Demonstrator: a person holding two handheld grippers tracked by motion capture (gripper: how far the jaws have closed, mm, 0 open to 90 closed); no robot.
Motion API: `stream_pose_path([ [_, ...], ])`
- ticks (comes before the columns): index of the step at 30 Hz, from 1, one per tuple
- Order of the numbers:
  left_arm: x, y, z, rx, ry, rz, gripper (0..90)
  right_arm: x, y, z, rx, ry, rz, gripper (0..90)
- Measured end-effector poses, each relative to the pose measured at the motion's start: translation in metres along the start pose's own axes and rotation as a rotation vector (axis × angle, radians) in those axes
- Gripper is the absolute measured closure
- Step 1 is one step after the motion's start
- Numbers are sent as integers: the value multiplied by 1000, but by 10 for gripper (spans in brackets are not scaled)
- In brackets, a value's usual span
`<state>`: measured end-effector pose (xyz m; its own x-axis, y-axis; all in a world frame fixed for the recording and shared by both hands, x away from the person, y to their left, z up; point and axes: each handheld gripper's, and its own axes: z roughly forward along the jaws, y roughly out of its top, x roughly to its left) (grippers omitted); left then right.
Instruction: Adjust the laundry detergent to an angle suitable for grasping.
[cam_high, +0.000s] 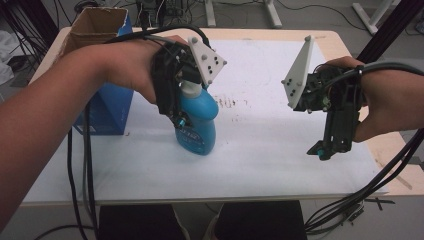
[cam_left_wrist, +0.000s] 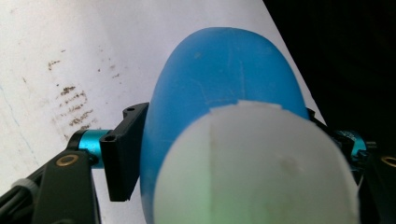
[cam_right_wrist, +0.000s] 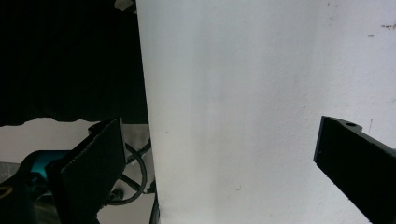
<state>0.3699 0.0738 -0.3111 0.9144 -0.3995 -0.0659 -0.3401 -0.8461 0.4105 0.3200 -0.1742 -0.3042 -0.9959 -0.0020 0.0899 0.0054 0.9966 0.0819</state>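
One blue bottle (cam_high: 197, 122) between the left gripper (cam_high: 181, 120) jaws.
Jaws flank it, contact unclear; right gripper (cam_high: 320, 150), at three o'clock, gapes wide, empty.

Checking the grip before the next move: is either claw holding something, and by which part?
The left claw straddles the blue bottle at its body below the white cap; contact unclear. The right claw holds nothing.
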Motion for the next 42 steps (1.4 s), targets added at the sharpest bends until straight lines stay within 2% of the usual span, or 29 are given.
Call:
stream_pose_path([
  [2, 0, 0, -1, 3, 3, 1, 254, 0, 0, 0, -3, 0, -4, 17],
  [10, -5, -1, -12, 34, 18, -55, 189, -1, 0, -2, -8, -1, -7, 17],
  [14, -7, -4, -24, 75, 28, -123, 145, -1, 1, -6, -9, -6, -14, 17],
  [16, -8, -4, -26, 83, 35, -131, 133, -1, 1, -7, -10, -6, -13, 17],
  [23, -9, -8, -42, 146, 53, -215, 80, -6, 1, -8, -16, -1, -13, 17],
  [25, -9, -9, -43, 152, 53, -224, 79, -7, 1, -9, -16, -1, -19, 17],
  [26, -10, -10, -46, 162, 54, -245, 64, -9, 2, -9, -16, 2, -18, 17],
  [29, -11, -11, -49, 174, 52, -262, 56, -11, 3, -11, -18, 0, -15, 17],
  [34, -11, -15, -56, 216, 65, -320, 39, -19, 6, -15, -23, 3, -14, 17],
  [42, -8, -25, -62, 238, 70, -364, 16, -35, 7, -18, -32, 13, -6, 17],
])
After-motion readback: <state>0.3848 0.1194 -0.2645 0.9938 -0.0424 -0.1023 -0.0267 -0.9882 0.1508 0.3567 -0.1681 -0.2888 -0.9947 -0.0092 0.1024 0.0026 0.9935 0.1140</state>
